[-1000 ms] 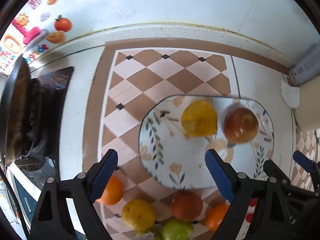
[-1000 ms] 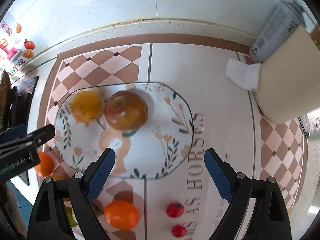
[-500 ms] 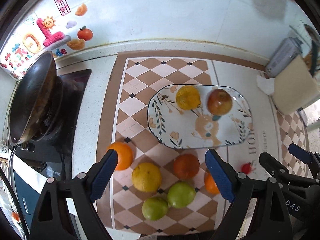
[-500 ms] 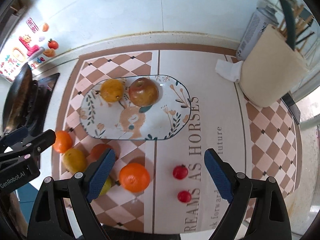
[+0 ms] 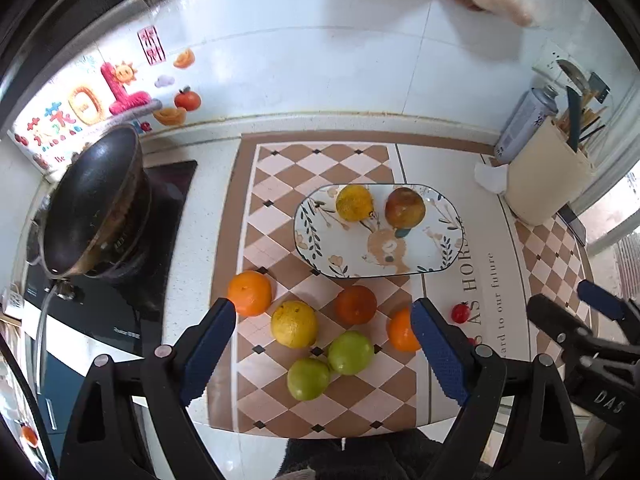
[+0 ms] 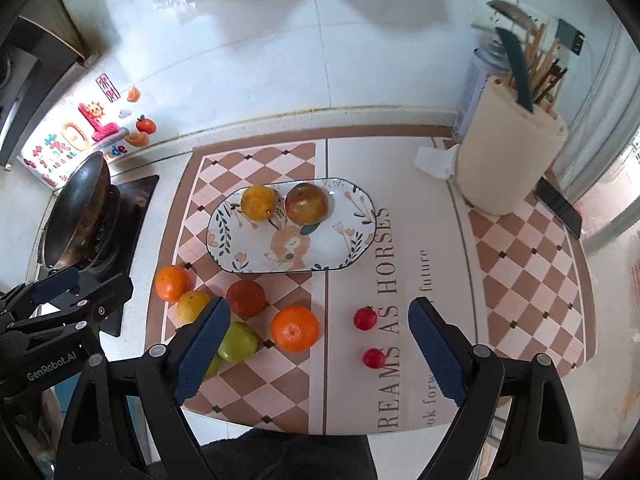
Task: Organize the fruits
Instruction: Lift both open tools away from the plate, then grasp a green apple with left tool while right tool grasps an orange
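Cookware sits at the far left: a dark round wok (image 5: 94,204) tilted on a black stovetop (image 5: 120,280), with colourful stickers (image 5: 92,108) on the white tiled wall behind it. Right of the stove lies a brown-and-cream checkered mat (image 5: 320,160) covering the white counter.

The left gripper (image 5: 318,344) hangs above the near edge of the mat with its blue-padded fingers (image 5: 208,344) spread wide apart and nothing between them. Loose fruit lies on the mat below it: a bright orange mandarin (image 5: 249,293) furthest left, a yellow round citrus (image 5: 294,324) beside it, two green round fruits (image 5: 309,378) touching each other nearest the camera, a dark reddish-orange fruit (image 5: 355,304) further back, and another orange mandarin (image 5: 401,330) partly hidden behind the right finger.

Beyond this cluster rests an oval white ceramic plate with leaf and rabbit print (image 5: 340,254), holding a yellow-orange citrus (image 5: 354,203) and a red-brown apple (image 5: 405,207) close together along its far rim.

The right gripper (image 6: 316,356) also hovers with its fingers held wide and empty, over the lettered cream strip of the mat. Two small red cherry-like fruits (image 6: 365,318) lie there, well apart from the plate.

At the far right stands a cream cylindrical utensil holder (image 6: 508,160) with a grey spray can (image 6: 476,84) behind it, a crumpled white tissue (image 6: 434,160) at its base, and a black phone (image 6: 559,207) lying flat beside it.
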Tool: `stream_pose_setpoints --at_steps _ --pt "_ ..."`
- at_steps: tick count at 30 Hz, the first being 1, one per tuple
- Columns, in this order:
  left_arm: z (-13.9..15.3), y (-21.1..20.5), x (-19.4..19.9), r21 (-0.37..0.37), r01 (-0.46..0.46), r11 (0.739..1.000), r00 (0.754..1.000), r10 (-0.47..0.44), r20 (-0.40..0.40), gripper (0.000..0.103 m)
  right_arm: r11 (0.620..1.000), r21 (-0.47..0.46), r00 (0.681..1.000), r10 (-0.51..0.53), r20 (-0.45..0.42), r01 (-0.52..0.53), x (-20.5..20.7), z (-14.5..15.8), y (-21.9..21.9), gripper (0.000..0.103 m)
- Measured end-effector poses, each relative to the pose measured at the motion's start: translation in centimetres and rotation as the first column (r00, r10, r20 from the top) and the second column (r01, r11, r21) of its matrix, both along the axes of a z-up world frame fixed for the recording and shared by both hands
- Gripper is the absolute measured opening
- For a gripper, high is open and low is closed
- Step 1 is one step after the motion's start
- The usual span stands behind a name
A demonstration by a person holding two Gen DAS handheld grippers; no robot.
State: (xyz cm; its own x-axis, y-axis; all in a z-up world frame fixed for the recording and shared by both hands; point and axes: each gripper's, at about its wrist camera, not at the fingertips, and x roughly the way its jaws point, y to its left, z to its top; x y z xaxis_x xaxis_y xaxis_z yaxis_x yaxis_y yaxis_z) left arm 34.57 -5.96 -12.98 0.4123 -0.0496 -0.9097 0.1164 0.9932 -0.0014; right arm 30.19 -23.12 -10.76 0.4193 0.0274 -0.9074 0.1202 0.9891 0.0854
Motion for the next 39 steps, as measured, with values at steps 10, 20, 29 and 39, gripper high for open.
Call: stream_pose_setpoints --at_steps 10,20,29,39 --pt "0.5 1.2 -1.7 -0.014 -0.018 1.000 1.000 0.018 -0.009 0.090 0.999 0.048 1.000 0.003 0.004 -0.003 -1.3 0.9 0.0 0.093" --pt "-12.2 4.2 -0.4 0.103 -0.035 0.994 0.967 0.060 -0.248 0.099 0.982 0.186 0.963 0.026 -0.268 0.025 3.2 -14.2 -0.7 0.087" --pt "-17.9 0.9 -1.2 0.189 0.281 0.941 0.902 -0.192 -0.386 0.098 0.975 0.221 0.905 0.099 -0.414 -0.005 5.1 -22.4 1.4 0.078" --pt "-21.9 0.0 -0.8 0.090 0.307 0.947 0.837 -0.224 -0.499 0.052 0.953 0.302 0.895 0.136 -0.425 -0.001 6.1 -24.1 2.7 0.064"
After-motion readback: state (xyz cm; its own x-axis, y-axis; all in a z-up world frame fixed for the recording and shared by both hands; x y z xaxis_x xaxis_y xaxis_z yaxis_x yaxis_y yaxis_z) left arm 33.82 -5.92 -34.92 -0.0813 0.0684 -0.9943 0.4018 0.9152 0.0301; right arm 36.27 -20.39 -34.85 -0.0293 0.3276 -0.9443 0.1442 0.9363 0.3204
